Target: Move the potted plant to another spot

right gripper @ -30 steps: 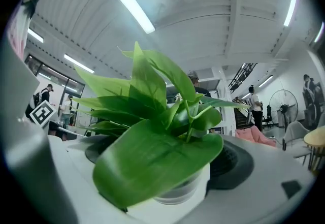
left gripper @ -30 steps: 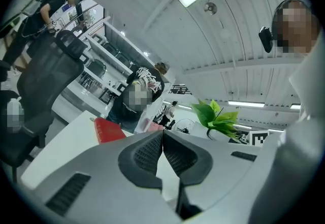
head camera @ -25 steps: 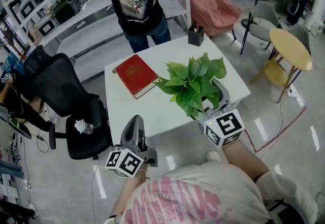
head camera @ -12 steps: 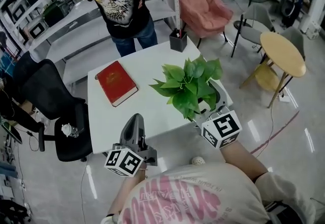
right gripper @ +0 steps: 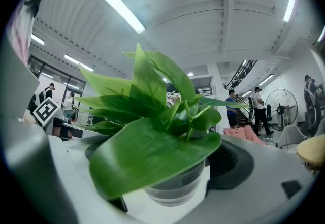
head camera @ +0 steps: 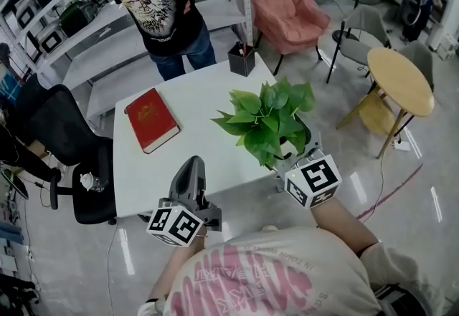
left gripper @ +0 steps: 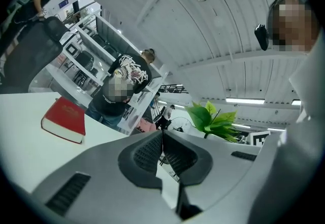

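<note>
Here the probably light, slippery-looking potted plant point(head camera: 269, 117) is clamped at its pot point(right gripper: 175, 190) by the right gripper point(head camera: 301, 141); the left gripper point(head camera: 193, 168) is closed, empty.

The book point(head camera: 151, 120) lies on the left part of the desk point(head camera: 201, 142), and the pen holder point(head camera: 242, 59) stands at its far right corner. The potted plant point(head camera: 269, 120) sits between the jaws of the right gripper point(head camera: 297, 141), over the desk's near right corner. The left gripper point(head camera: 193, 164) hangs at the near edge, well left of the plant. An office chair point(head camera: 68, 139) stands left of the desk, a person point(head camera: 161, 10) behind it, an armchair point(head camera: 287, 10) behind to the right, and a round side table point(head camera: 399, 82) farther right.
</note>
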Available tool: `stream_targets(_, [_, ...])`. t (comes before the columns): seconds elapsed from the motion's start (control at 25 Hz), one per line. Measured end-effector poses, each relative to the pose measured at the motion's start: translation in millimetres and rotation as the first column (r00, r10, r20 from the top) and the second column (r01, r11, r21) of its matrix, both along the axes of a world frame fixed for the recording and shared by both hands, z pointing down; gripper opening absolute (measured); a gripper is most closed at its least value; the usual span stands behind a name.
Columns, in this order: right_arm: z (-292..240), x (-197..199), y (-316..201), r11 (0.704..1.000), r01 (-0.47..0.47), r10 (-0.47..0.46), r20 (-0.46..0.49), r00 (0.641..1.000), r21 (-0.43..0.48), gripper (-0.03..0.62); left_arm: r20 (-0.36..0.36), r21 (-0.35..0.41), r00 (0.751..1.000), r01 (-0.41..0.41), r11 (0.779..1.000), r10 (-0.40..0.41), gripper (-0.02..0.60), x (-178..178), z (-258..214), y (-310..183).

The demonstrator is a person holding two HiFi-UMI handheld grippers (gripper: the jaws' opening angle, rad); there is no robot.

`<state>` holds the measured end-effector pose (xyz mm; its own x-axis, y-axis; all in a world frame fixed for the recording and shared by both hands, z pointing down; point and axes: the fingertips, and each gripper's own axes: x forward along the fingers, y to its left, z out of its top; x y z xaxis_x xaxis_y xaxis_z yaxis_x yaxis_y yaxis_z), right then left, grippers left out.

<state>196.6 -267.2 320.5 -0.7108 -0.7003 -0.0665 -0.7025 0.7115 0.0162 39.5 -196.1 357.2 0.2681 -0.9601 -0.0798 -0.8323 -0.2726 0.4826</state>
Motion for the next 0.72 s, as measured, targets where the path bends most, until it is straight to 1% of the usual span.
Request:
stream_targets(0.08, [3.2,1.3,-2.3,1.0,0.002,-0.002,-0.014,1.0,-0.005,0.52,-0.005,0.007,1.0,0.007,1.0,-0.007,0.025,1.6,-0.4,-1.7])
stream_targets(0.2, [11.9,-0.8,-5.1,1.0,-0.003,0.003,-0.034,0.999,-0.016,0.52,0.0,-0.006,1.0,0.006,1.0,-0.006,0.025,-0.2,3.8,-2.9])
stream_targets(0.44, [26.9,7.1,-15.7,0.999,-0.018,0.016,-0.041,0.999,-0.044,0.52,-0.02,-0.024,1.0,0.01,1.0,-0.01,0.025,5.5,19.1,-9.0])
stream_targets(0.64, [32.1,4.6,-15.3,0.998,-0.017,0.015,-0.039,0.999,-0.059,0.52,-0.008,-0.047,1.0,0.006,0.999,-0.007,0.025,4.5,22.0,-7.3])
stream_targets(0.72, [37.2,14.0,-24.2,0.998,-0.013,0.01,-0.037,0.999,-0.068,0.52,0.0,-0.057,1.0,0.015,0.998,-0.015,0.025,13.6,23.8,-14.3])
